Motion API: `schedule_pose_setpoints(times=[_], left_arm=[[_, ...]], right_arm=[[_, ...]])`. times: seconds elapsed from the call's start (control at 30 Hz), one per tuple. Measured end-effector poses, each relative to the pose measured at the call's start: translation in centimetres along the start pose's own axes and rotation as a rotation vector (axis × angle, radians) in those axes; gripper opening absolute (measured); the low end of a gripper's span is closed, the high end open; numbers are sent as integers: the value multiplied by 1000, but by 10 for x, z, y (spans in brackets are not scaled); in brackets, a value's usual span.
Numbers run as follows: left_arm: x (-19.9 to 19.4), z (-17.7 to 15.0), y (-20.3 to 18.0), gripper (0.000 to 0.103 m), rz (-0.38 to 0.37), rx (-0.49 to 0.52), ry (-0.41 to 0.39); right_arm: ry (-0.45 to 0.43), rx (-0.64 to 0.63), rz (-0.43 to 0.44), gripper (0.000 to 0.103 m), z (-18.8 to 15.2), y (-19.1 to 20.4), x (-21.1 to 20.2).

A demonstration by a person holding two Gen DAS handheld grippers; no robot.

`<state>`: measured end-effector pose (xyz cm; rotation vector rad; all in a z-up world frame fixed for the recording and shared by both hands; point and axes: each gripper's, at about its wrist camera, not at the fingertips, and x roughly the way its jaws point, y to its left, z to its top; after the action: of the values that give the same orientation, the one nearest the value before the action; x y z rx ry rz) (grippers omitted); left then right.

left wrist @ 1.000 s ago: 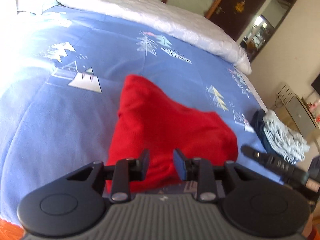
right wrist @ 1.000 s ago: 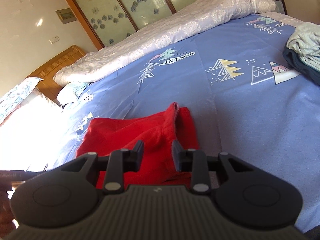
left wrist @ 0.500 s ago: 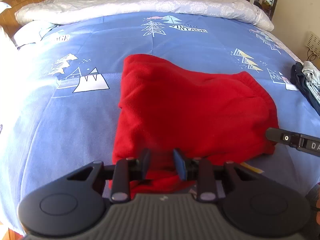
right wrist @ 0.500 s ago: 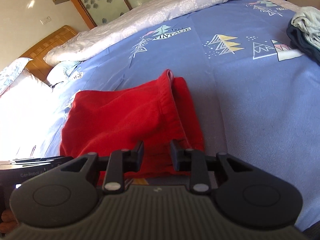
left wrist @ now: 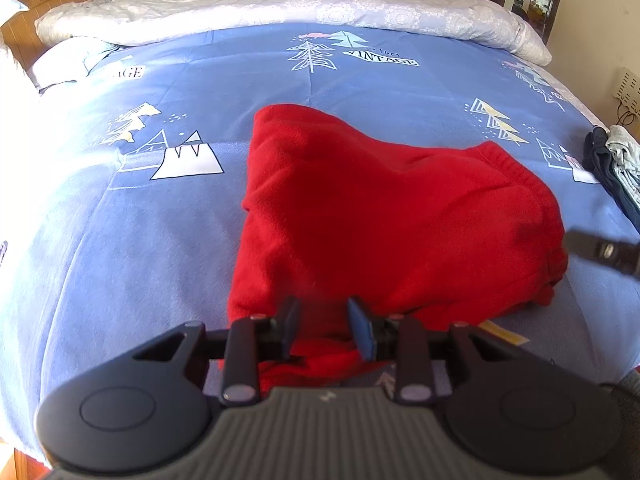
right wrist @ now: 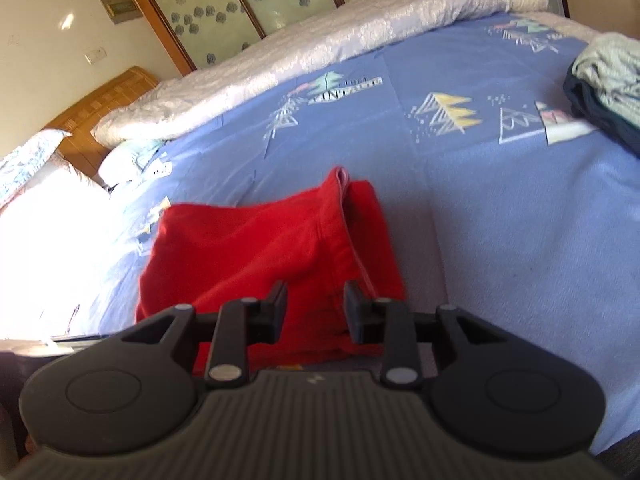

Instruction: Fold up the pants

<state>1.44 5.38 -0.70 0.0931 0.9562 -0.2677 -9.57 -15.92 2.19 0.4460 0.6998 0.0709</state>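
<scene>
**A:** Where are the pants?

**B:** Right in front of you, a folded red heap on the blue cover, waistband end to your right. The clothes pile lies well apart at the far right edge.

**A:** And my left gripper?

**B:** It is at the near edge of the pants, jaws a little apart. Red cloth shows in the gap, but I cannot tell whether your pads pinch it.

**A:** The right gripper?

**B:** Your jaws are opening there, over the near waistband corner. Red cloth shows between them, and the pads do not look pressed on it.
</scene>
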Motion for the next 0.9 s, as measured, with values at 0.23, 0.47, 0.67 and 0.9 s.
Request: schedule_pose_setpoints(times=[0.23,0.47,0.67,0.9], left_arm=[[0,-1,2,30,-6,-3,-1],[1,-3,8,31,-18,-8,-2],[-6,0,21,32,-63,-55,14],[6,-6,31,35,-64,-69,27]], right_arm=[[-28,33,22,47,21,-5,7],[115,134,9,36,7,-27,39],[55,101,51,27,8,-25,10],[128,115,5,27,-8,-39,30]])
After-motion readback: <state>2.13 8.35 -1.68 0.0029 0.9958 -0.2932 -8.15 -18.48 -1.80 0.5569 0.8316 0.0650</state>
